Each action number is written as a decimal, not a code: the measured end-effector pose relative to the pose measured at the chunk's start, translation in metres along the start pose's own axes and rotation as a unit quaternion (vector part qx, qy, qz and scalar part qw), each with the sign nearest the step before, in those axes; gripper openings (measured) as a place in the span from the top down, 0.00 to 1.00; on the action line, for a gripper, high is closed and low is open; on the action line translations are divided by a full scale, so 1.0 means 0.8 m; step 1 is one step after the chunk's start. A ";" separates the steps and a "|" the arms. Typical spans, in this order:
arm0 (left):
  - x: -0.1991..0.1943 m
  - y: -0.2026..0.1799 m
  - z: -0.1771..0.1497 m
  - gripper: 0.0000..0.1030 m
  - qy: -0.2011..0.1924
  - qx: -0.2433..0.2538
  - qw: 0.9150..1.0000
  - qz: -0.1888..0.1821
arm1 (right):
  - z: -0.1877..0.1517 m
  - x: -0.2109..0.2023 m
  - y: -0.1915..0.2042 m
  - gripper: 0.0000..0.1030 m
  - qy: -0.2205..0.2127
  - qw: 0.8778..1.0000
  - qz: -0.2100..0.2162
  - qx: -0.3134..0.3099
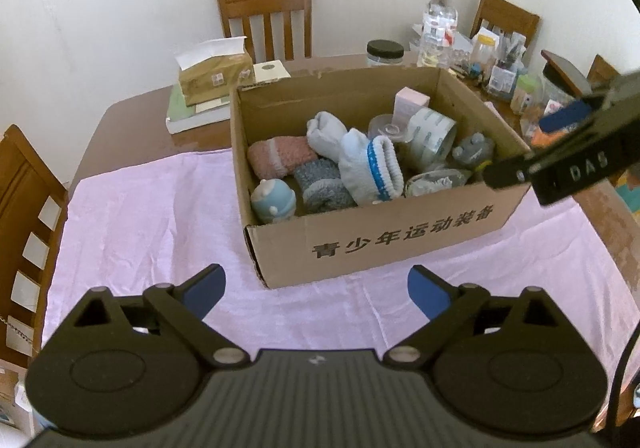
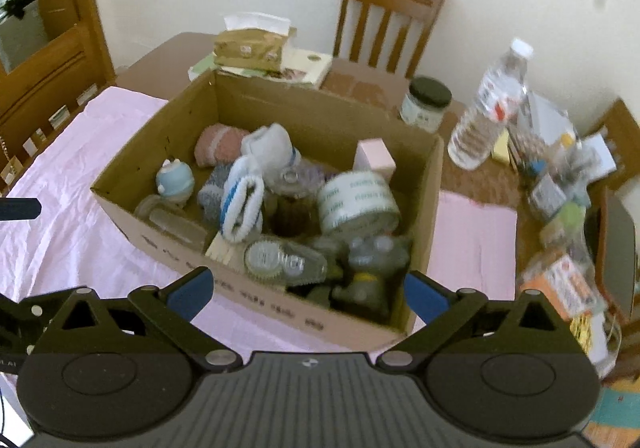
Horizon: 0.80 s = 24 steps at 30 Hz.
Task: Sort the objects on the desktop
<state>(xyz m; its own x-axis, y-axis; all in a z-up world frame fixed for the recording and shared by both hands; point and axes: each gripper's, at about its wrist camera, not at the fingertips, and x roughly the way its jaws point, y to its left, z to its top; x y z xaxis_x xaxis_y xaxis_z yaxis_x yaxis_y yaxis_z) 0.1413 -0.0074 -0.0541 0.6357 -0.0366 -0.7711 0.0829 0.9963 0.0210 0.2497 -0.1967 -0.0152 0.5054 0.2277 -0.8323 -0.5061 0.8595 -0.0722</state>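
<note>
An open cardboard box stands on a pink cloth and holds several things: a pink sock, a white and blue sock, a tape roll, a blue figurine and a grey toy. My left gripper hovers open over the cloth in front of the box, with nothing between its fingers. My right gripper is open above the box's near right corner, over the grey toy and the tape roll. It holds nothing.
A tissue box sits on books behind the cardboard box. A black-lidded jar, a water bottle and several small bottles and packets crowd the table's far right. Wooden chairs stand around the table.
</note>
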 end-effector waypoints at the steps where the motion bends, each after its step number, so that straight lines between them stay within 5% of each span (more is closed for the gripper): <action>1: -0.001 0.000 0.001 0.05 -0.001 -0.001 1.000 0.002 | -0.002 -0.001 0.000 0.00 0.006 1.000 -0.001 0.007; 13: -0.011 0.005 0.021 0.05 0.010 -0.034 0.999 0.024 | -0.022 -0.021 -0.010 0.00 0.055 0.992 -0.002 0.110; 24: -0.013 0.006 0.031 0.05 0.031 -0.059 0.997 0.036 | -0.026 -0.032 -0.009 0.00 0.066 0.989 0.011 0.135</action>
<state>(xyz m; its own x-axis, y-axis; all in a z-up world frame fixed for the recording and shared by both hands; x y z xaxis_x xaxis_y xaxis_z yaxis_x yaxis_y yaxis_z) 0.1541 -0.0039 -0.0300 0.5874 0.0363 -0.8085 -0.0543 0.9985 0.0054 0.2263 -0.2182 -0.0050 0.3911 0.2011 -0.8981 -0.3022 0.9498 0.0811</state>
